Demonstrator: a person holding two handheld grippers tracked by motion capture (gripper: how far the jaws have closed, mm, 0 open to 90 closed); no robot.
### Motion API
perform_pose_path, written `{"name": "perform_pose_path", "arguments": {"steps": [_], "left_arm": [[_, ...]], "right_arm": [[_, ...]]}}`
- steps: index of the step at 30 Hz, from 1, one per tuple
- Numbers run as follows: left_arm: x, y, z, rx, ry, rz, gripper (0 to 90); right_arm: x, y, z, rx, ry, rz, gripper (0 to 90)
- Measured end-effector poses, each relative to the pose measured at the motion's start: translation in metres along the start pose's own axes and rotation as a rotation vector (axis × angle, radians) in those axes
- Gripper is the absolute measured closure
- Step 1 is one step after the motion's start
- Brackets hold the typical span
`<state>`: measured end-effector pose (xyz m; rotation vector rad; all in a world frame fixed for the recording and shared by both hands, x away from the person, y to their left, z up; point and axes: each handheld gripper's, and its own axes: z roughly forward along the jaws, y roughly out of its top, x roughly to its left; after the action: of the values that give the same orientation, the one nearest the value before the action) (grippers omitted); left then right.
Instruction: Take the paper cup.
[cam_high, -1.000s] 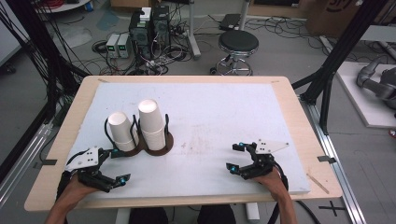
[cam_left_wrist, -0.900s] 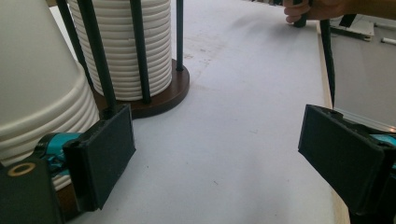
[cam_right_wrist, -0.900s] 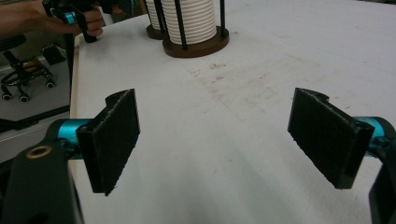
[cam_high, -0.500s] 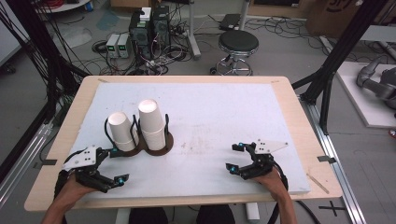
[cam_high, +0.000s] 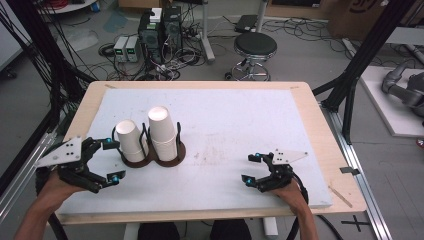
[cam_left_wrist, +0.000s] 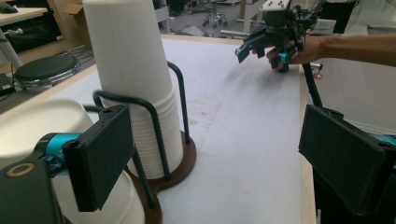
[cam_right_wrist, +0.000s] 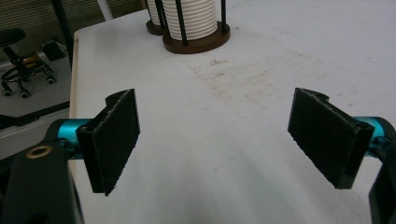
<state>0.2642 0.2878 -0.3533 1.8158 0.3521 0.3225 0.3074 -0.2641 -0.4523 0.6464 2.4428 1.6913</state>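
Note:
Two stacks of upturned white paper cups stand in a brown holder (cam_high: 173, 154) with black wire posts: a shorter stack (cam_high: 131, 140) on the left and a taller stack (cam_high: 161, 131) beside it. My left gripper (cam_high: 113, 160) hovers open just left of the shorter stack, nothing between its jaws. In the left gripper view the shorter stack (cam_left_wrist: 42, 126) lies behind the left jaw and the taller stack (cam_left_wrist: 133, 70) rises ahead. My right gripper (cam_high: 249, 168) rests open on the white board at the right, holding nothing; its view looks across bare board toward the holder (cam_right_wrist: 198, 44).
A white board (cam_high: 240, 110) covers most of the wooden table (cam_high: 320, 130). Beyond the table's far edge stand a stool (cam_high: 255, 47), computer boxes (cam_high: 157, 30) and cables on the floor. Black frame posts (cam_high: 350, 90) flank the table.
My left gripper has lifted off the board and sits higher, closer to the shorter cup stack. The right gripper and the cups have not moved.

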Motion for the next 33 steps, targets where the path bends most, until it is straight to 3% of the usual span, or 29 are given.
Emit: {"name": "perform_pose_path", "arguments": {"steps": [10, 17, 24, 33], "left_arm": [[0.021, 0.057, -0.008, 0.001, 0.007, 0.056, 10.4], [0.035, 0.084, -0.005, 0.006, 0.010, 0.077, 10.4], [0.050, 0.110, 0.005, 0.058, -0.007, 0.112, 10.4], [0.062, 0.132, 0.023, 0.124, -0.047, 0.128, 10.4]], "right_arm": [[0.000, 0.000, 0.000, -0.001, 0.000, 0.002, 17.4], [0.000, 0.000, 0.000, -0.002, -0.002, -0.003, 17.4], [0.000, 0.000, 0.000, -0.001, -0.001, 0.002, 17.4], [0.001, 0.000, 0.000, 0.000, -0.002, 0.002, 17.4]]}}
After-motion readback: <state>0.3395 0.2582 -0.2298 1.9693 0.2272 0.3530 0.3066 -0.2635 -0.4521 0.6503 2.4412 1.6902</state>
